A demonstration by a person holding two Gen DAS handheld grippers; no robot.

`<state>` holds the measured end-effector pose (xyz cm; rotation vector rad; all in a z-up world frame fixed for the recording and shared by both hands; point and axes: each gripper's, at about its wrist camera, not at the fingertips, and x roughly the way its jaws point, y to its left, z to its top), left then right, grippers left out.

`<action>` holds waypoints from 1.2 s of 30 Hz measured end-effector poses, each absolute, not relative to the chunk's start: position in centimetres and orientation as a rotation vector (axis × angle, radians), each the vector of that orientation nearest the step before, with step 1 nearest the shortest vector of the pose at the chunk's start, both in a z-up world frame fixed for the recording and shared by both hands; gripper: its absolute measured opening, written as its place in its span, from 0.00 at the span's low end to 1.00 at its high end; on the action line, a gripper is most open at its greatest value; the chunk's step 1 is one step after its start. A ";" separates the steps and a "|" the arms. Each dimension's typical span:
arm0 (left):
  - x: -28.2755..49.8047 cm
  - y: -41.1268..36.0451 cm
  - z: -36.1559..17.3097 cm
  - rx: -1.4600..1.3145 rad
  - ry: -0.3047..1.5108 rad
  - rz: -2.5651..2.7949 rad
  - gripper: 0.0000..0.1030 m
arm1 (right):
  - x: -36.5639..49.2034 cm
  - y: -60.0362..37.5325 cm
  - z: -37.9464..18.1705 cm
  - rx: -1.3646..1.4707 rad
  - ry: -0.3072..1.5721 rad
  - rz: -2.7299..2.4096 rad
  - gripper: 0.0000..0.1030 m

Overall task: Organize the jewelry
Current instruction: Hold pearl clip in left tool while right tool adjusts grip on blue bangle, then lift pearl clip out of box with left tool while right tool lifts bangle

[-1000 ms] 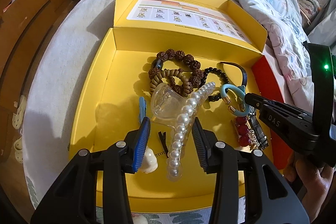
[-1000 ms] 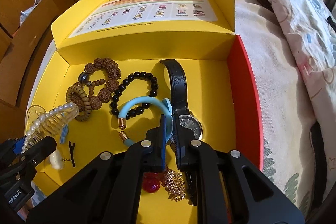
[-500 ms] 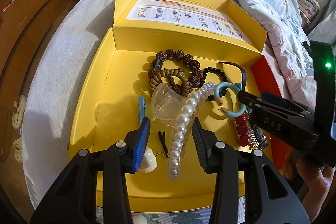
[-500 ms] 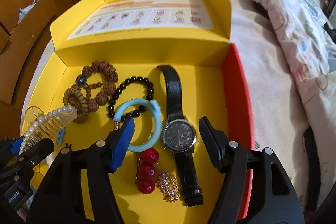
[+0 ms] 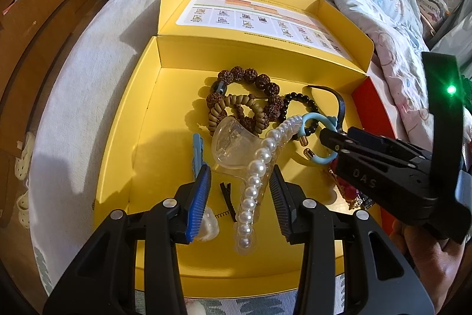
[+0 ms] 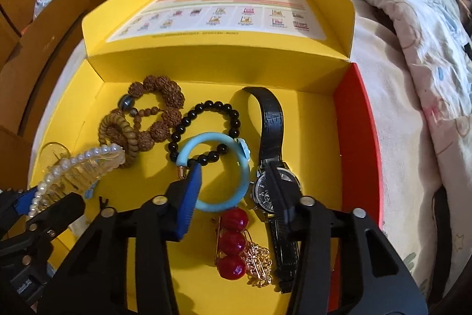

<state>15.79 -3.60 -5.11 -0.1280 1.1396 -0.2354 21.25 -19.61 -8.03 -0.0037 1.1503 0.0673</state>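
Jewelry lies jumbled in the box (image 6: 357, 120), unsorted; right tool (image 6: 236, 182) closing around the bangle (image 6: 233, 167), left tool (image 5: 240, 188) parted astride the pearl clip (image 5: 256, 167).

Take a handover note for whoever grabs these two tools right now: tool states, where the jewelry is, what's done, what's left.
Left tool: open, straddling the pearl hair claw; no visible squeeze.
Right tool: jaws closing over the blue bangle beside the watch; pads not pressing yet.
Everything lies in the yellow box. The black bead bracelet sits under the bangle; the brown bead bracelet is at the back.
Done: all pieces boxed.
Left: probably separating the overlapping pieces.
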 end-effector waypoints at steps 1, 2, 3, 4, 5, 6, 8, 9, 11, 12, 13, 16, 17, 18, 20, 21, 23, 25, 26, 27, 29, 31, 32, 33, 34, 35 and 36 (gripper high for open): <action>15.8 -3.6 -5.1 -0.128 1.140 -0.236 0.40 | 21.4 -19.6 -8.2 -0.010 1.153 0.059 0.42; 15.8 -3.6 -5.1 -0.127 1.140 -0.236 0.40 | 21.4 -19.5 -8.5 -0.012 1.157 0.058 0.42; 15.8 -3.6 -5.1 -0.128 1.140 -0.236 0.40 | 21.5 -19.5 -8.7 -0.007 1.160 0.067 0.41; 15.8 -3.6 -5.1 -0.128 1.140 -0.236 0.40 | 21.5 -19.4 -8.8 -0.016 1.157 0.069 0.41; 15.8 -3.6 -5.1 -0.128 1.140 -0.237 0.40 | 21.6 -19.3 -8.9 -0.022 1.157 0.070 0.41; 15.8 -3.6 -5.2 -0.128 1.140 -0.238 0.40 | 21.7 -19.2 -8.9 -0.023 1.157 0.072 0.40; 15.8 -3.6 -5.2 -0.125 1.140 -0.239 0.40 | 21.7 -18.9 -8.9 -0.032 1.155 0.078 0.38; 15.8 -3.6 -5.3 -0.123 1.141 -0.239 0.40 | 21.8 -18.7 -8.9 -0.043 1.154 0.077 0.38; 15.8 -3.7 -5.3 -0.122 1.145 -0.239 0.40 | 21.8 -18.1 -9.1 -0.071 1.162 0.090 0.34; 15.8 -3.7 -5.4 -0.122 1.147 -0.240 0.40 | 21.9 -18.0 -9.3 -0.081 1.170 0.091 0.29; 15.7 -3.7 -5.4 -0.122 1.148 -0.240 0.40 | 21.9 -17.8 -9.6 -0.092 1.175 0.090 0.26; 15.7 -3.8 -5.4 -0.121 1.149 -0.242 0.40 | 21.7 -17.9 -10.0 -0.087 1.192 0.092 0.16; 15.7 -3.8 -5.4 -0.121 1.149 -0.241 0.40 | 21.7 -18.0 -10.0 -0.079 1.188 0.093 0.15; 15.7 -3.7 -5.4 -0.122 1.148 -0.241 0.40 | 21.7 -18.1 -9.9 -0.073 1.185 0.093 0.14; 15.7 -3.6 -5.3 -0.122 1.146 -0.240 0.40 | 21.6 -18.2 -9.8 -0.069 1.182 0.097 0.13; 15.7 -3.6 -5.3 -0.123 1.146 -0.240 0.40 | 21.6 -18.3 -9.7 -0.070 1.178 0.094 0.11; 15.6 -3.6 -5.3 -0.124 1.146 -0.243 0.40 | 21.5 -18.3 -9.3 -0.075 1.158 0.091 0.09; 15.6 -3.5 -5.2 -0.125 1.143 -0.243 0.40 | 21.5 -18.3 -9.0 -0.077 1.150 0.091 0.09; 15.6 -3.5 -5.2 -0.126 1.143 -0.243 0.40 | 21.4 -18.3 -8.8 -0.076 1.142 0.088 0.09; 15.6 -3.5 -5.1 -0.128 1.142 -0.245 0.40 | 21.4 -18.3 -8.7 -0.076 1.136 0.083 0.09; 15.6 -3.4 -5.0 -0.127 1.139 -0.245 0.40 | 21.2 -18.4 -8.1 -0.071 1.122 0.085 0.09; 15.6 -3.4 -4.9 -0.128 1.136 -0.246 0.40 | 20.9 -18.5 -7.5 -0.070 1.111 0.079 0.09; 15.6 -3.4 -4.8 -0.127 1.134 -0.247 0.40 | 20.8 -18.5 -7.0 -0.075 1.098 0.076 0.09; 15.6 -3.4 -4.8 -0.125 1.133 -0.246 0.40 | 20.7 -18.6 -6.6 -0.067 1.088 0.078 0.09; 15.5 -3.4 -4.7 -0.123 1.131 -0.245 0.40 | 20.6 -18.7 -6.1 -0.063 1.081 0.080 0.09; 15.5 -3.5 -4.7 -0.121 1.129 -0.245 0.40 | 20.4 -18.7 -5.8 -0.067 1.073 0.079 0.09; 15.4 -3.5 -4.6 -0.116 1.125 -0.243 0.40 | 20.2 -18.8 -5.3 -0.067 1.059 0.077 0.09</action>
